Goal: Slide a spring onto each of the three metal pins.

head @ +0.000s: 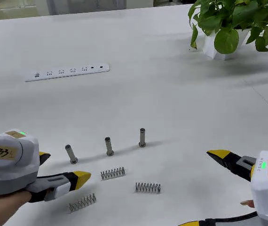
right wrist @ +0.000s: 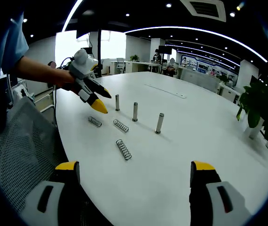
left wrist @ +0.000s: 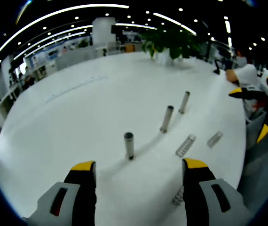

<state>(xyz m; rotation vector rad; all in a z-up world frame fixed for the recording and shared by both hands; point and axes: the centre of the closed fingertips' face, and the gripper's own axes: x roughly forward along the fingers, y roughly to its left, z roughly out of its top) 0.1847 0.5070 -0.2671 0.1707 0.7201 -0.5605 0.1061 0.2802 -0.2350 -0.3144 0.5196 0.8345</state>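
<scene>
Hovering low beside the pins (head: 109, 146) and springs (head: 113, 173), left tool (head: 64, 167) wide open, empty, right tool (right wrist: 134, 165) likewise

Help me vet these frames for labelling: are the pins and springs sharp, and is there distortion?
Head view: pins sharp, soft shadows trailing right, no glare. Left gripper view: strong fisheye curving, springs slightly soft. Right gripper view: same curving, springs crisp.
</scene>
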